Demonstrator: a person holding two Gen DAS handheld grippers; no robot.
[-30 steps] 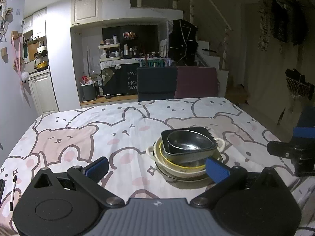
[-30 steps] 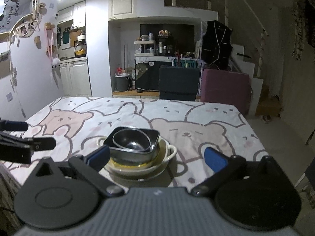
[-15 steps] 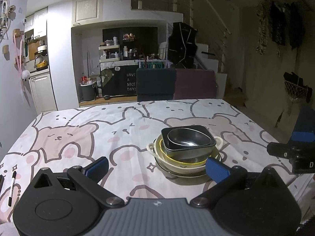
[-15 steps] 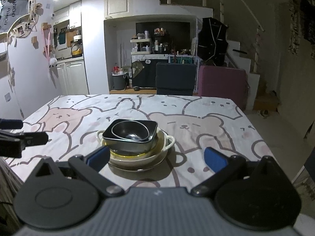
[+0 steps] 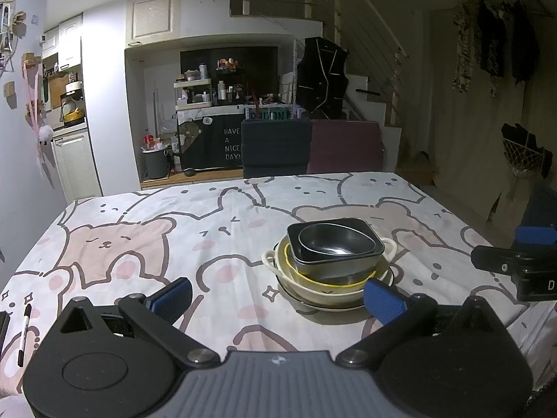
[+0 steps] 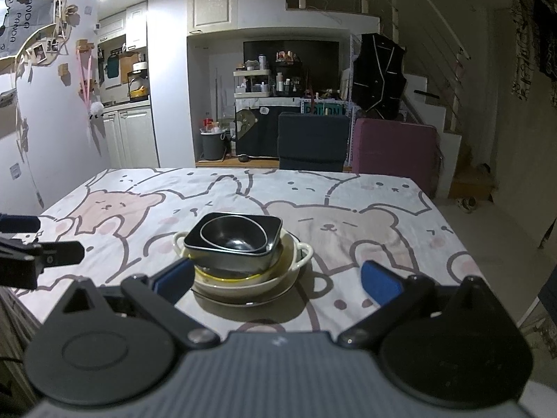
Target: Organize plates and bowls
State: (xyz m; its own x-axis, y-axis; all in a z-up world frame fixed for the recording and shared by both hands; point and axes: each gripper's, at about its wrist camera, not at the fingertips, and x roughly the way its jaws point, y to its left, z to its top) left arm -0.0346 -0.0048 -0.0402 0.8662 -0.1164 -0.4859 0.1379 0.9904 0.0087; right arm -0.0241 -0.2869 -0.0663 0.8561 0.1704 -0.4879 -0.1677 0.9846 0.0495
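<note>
Shiny round metal bowl (image 5: 336, 244) nested in squarish tin (image 5: 330, 259), cream ceramic dish (image 5: 323, 287) underneath – left gripper (image 5: 278, 296) and right gripper (image 6: 276, 278) both spread wide, holding nothing.

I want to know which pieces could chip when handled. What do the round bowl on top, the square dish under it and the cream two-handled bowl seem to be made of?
Round bowl: likely stainless steel, given its grey sheen and bright glints inside.
Square dish: also looks metal, with a thin dark rim and dull grey wall.
Cream two-handled bowl: probably glazed ceramic, thick and glossy, so it is the likeliest to chip.
</note>
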